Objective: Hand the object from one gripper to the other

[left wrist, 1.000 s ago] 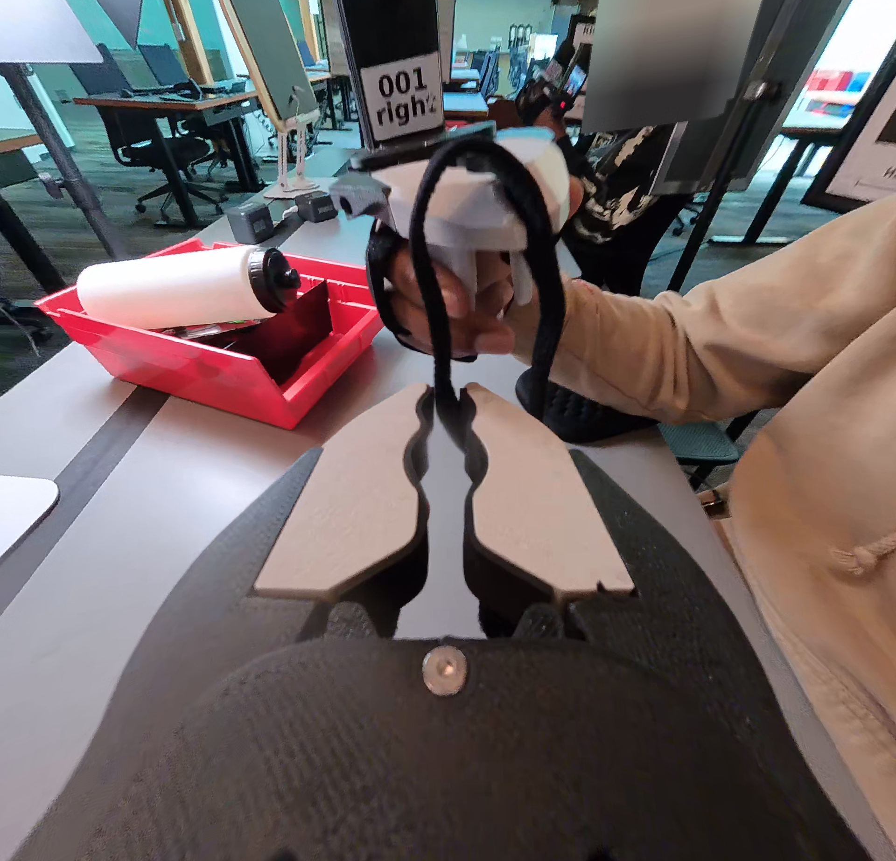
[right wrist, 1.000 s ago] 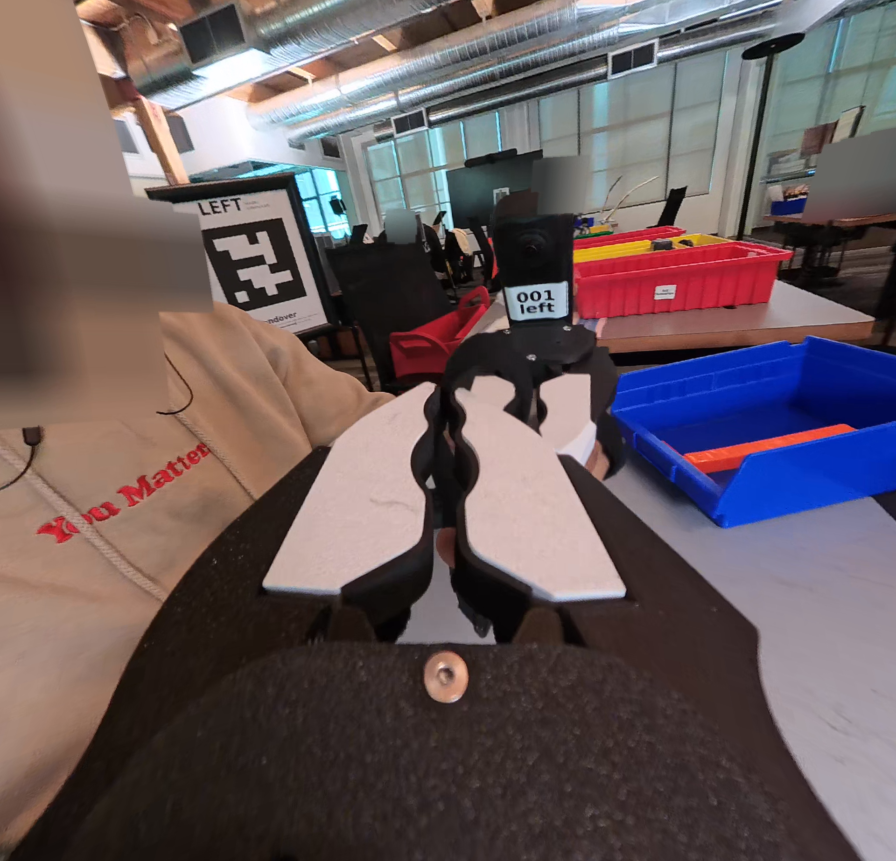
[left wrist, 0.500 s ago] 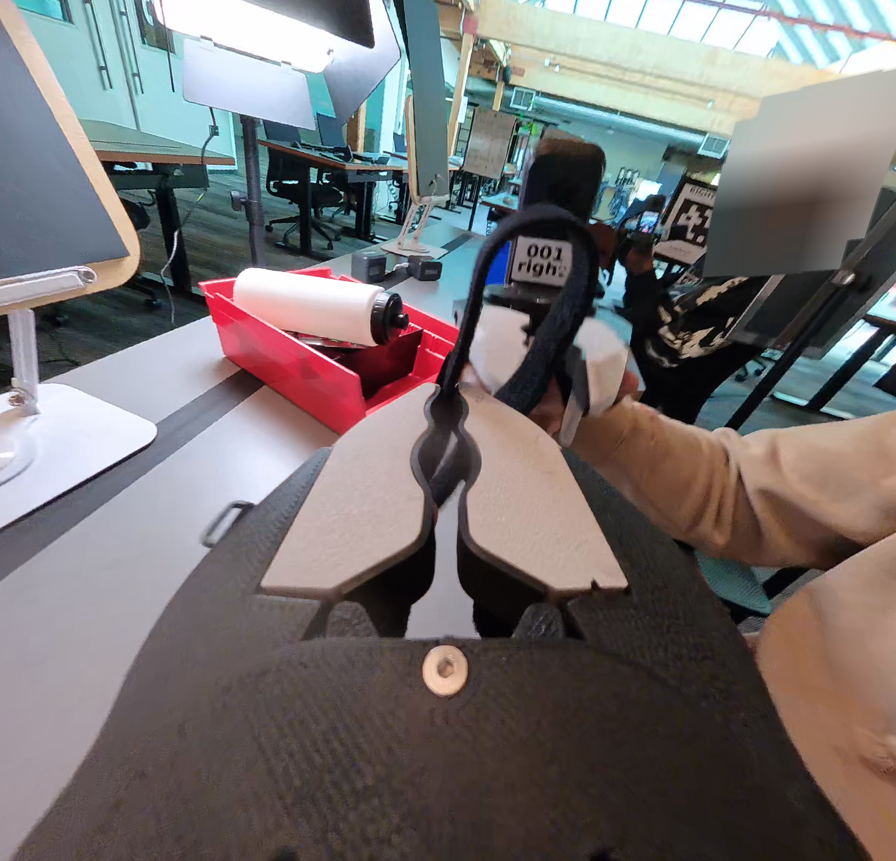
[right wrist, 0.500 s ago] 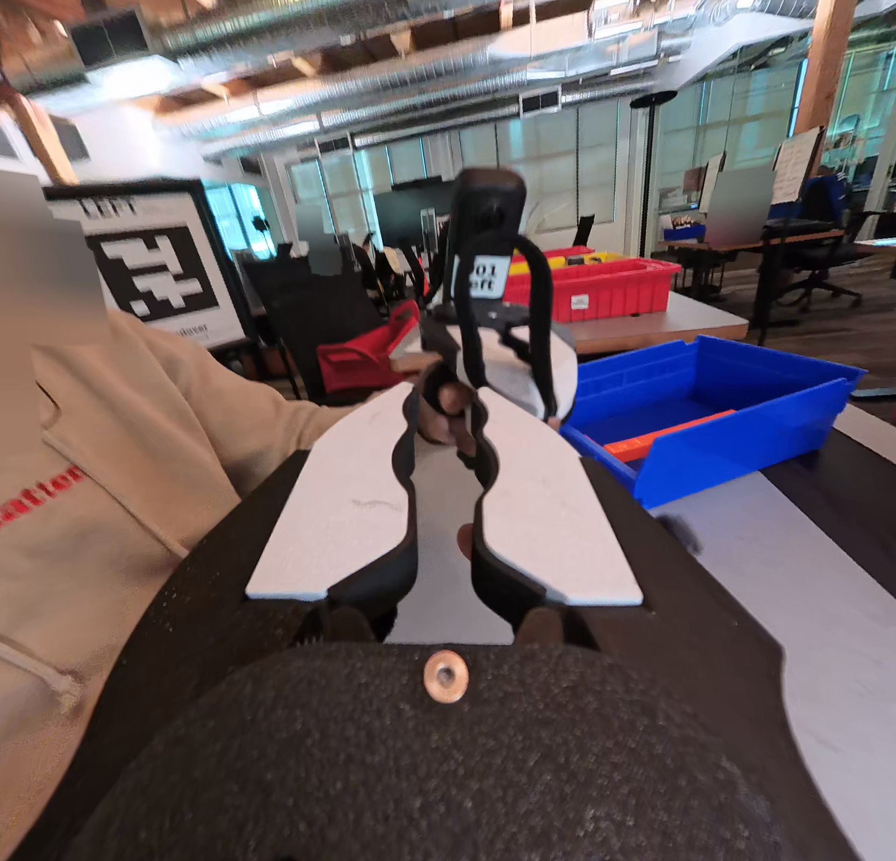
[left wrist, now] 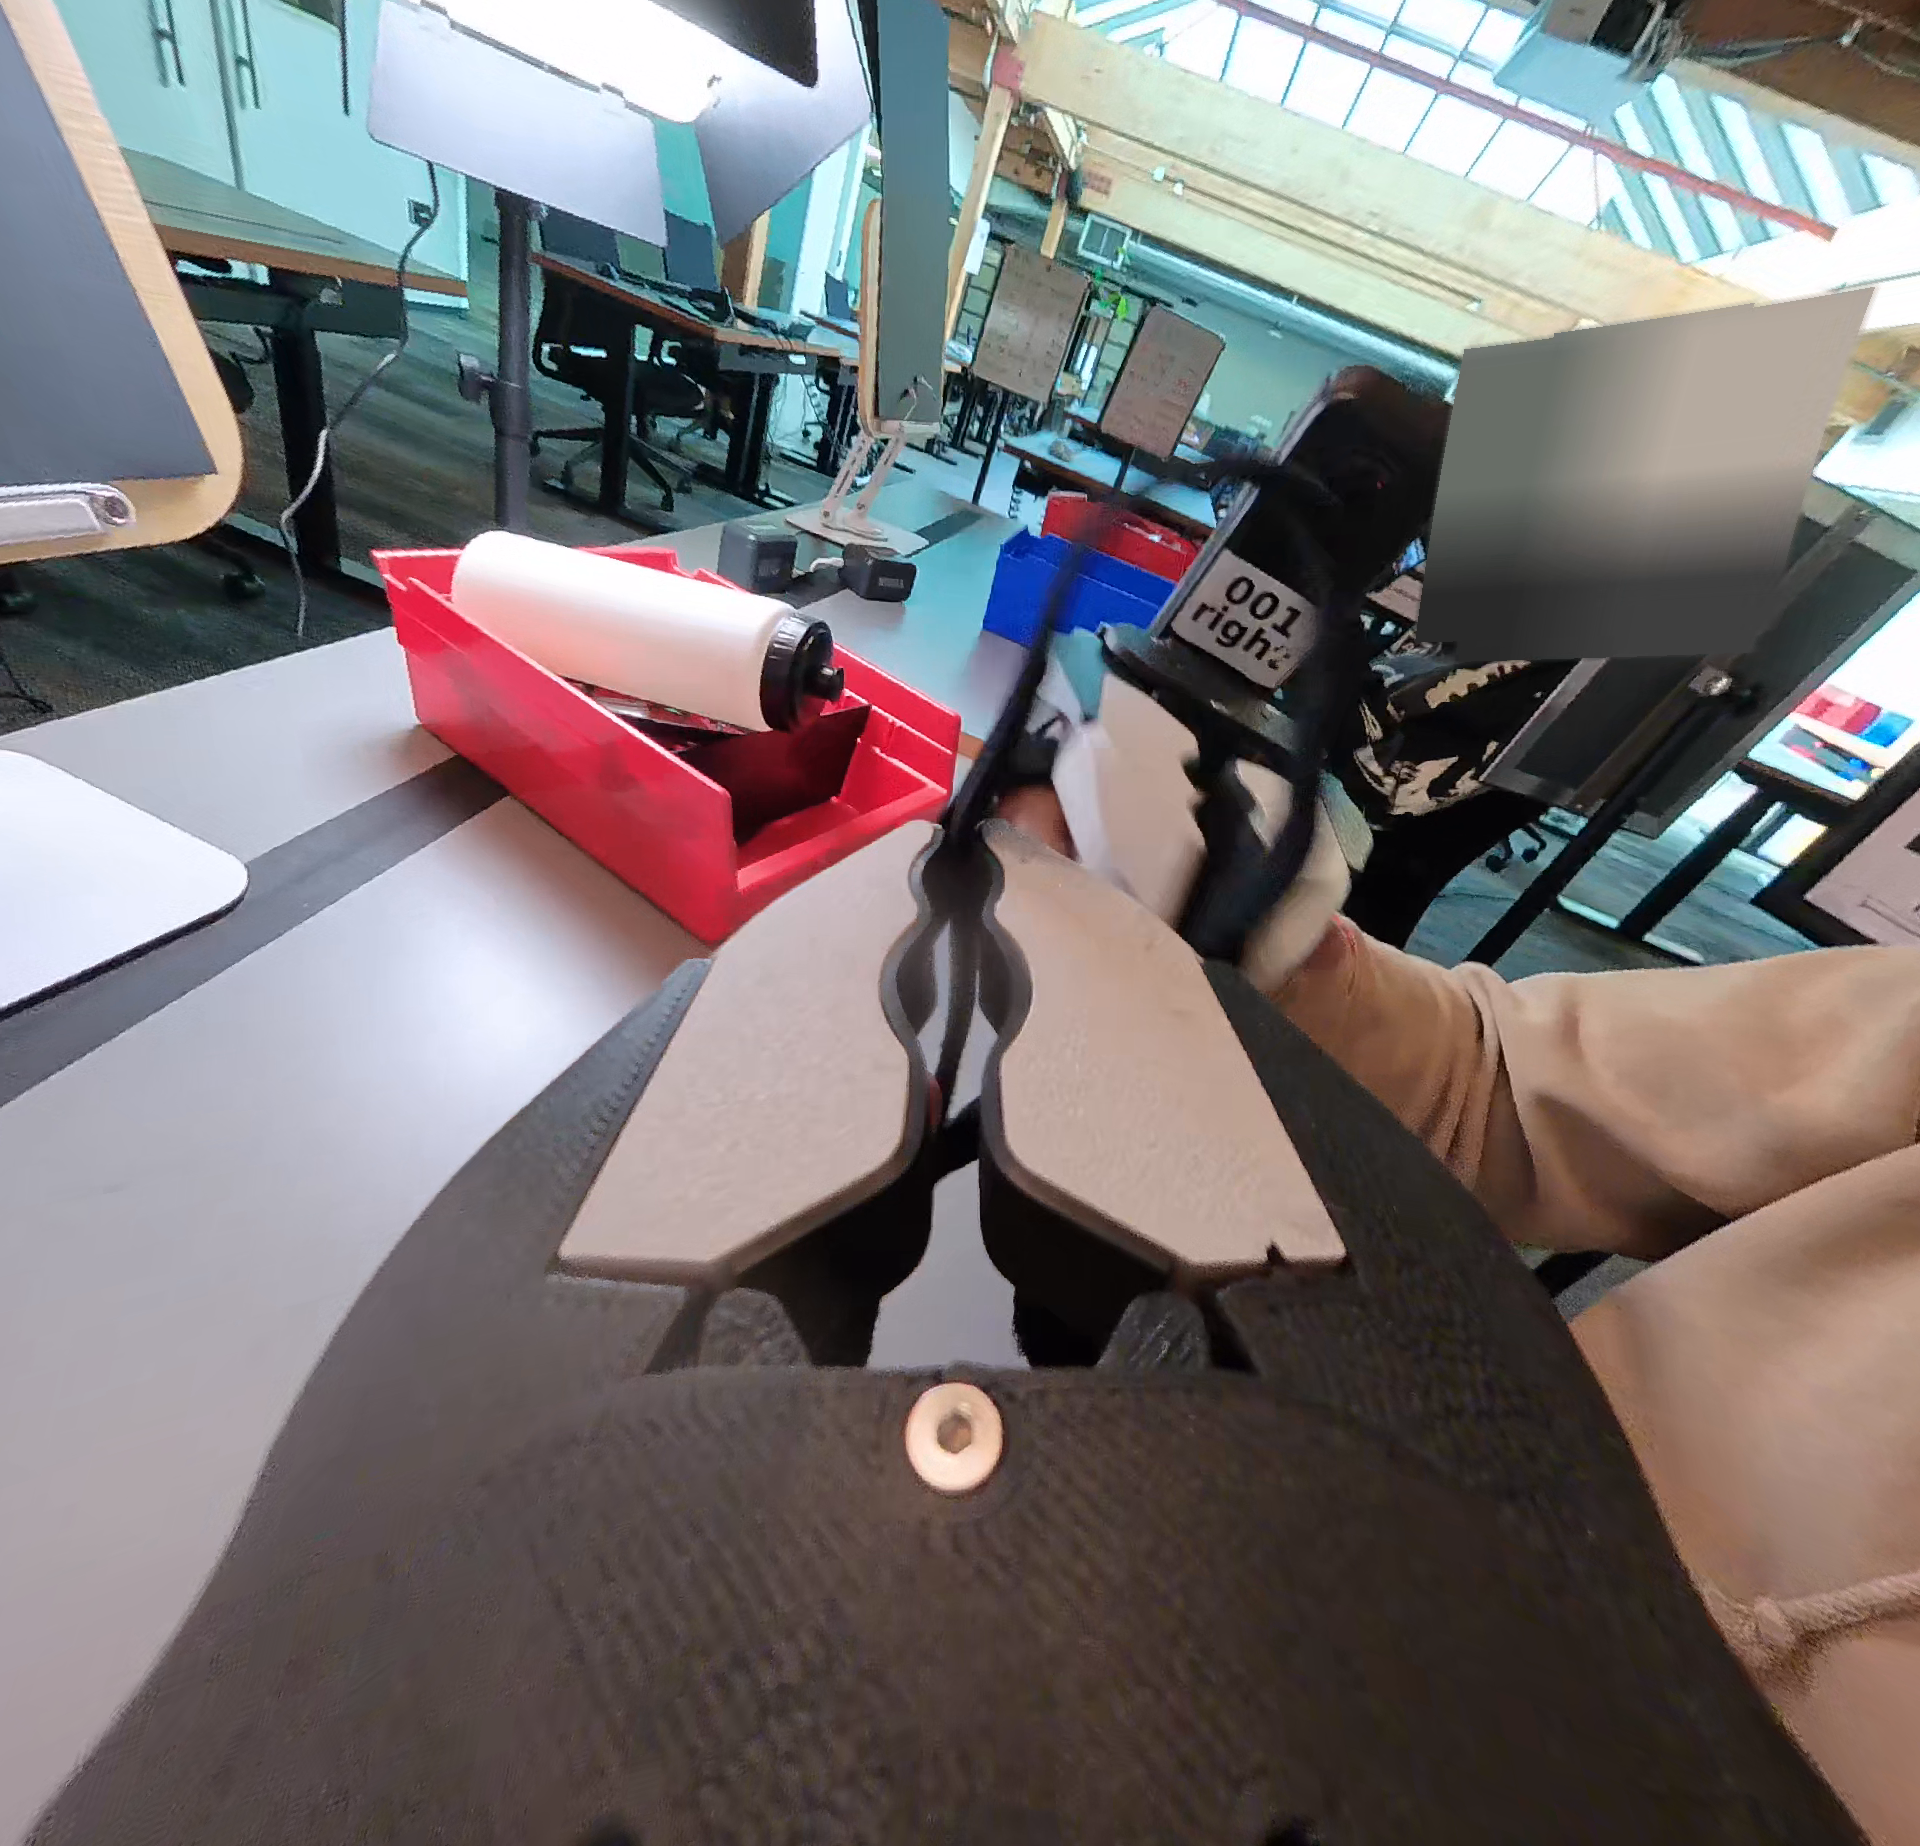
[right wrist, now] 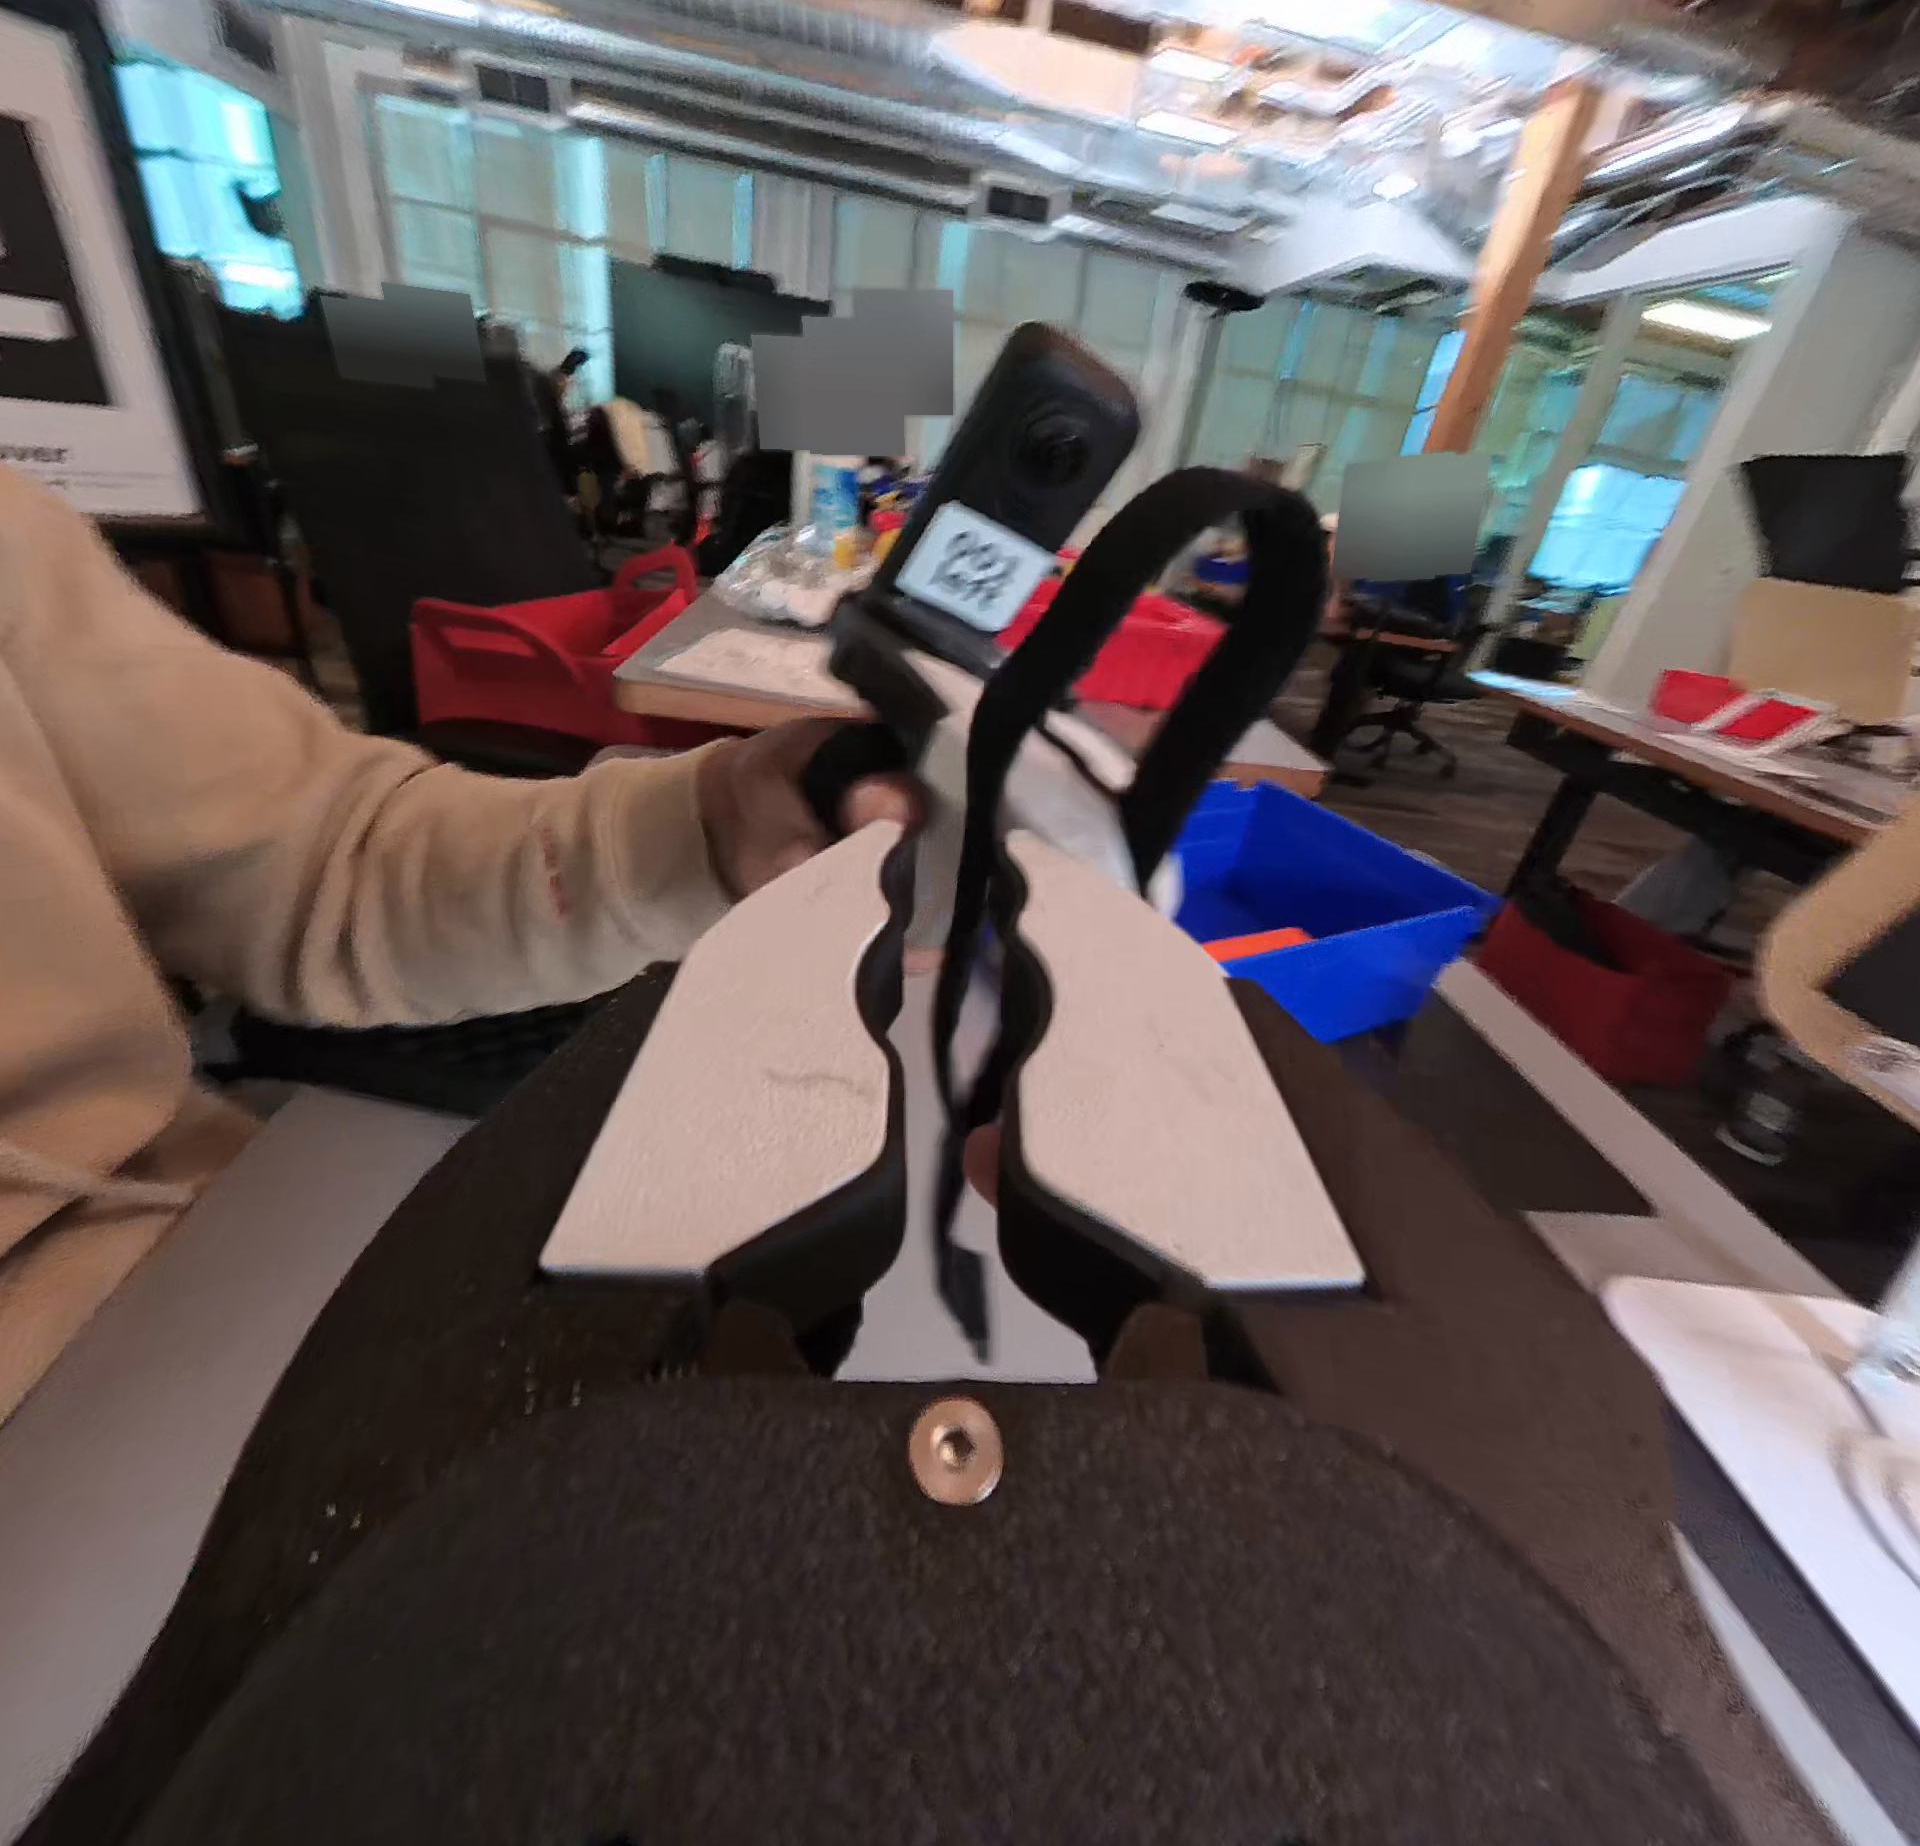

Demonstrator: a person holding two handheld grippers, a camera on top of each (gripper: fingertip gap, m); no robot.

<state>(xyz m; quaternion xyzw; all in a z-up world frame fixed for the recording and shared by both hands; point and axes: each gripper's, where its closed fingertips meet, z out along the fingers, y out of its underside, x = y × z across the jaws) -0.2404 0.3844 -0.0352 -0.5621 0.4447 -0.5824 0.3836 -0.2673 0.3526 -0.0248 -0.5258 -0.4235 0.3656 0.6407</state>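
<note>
Above grey table [left wrist: 312,1017]: black strap [right wrist: 971,923] pinched tight in left gripper [left wrist: 958,851], dangled loose between parted fingers of right gripper [right wrist: 954,851]. Behind, red bin [left wrist: 644,788] with white bottle [left wrist: 623,627].

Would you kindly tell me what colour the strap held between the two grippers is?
Black. The strap shows best in the right wrist view, looping above the fingers.

The strap [right wrist: 1195,591] looks like soft matt black cloth. The fingers [left wrist: 769,1090] have pale, slightly rough matt faces on a grainy black plastic body with one shiny metal screw [left wrist: 953,1450]. The red bin [left wrist: 623,788] is glossy plastic; the tabletop [left wrist: 260,1121] is smooth matt grey.
</note>
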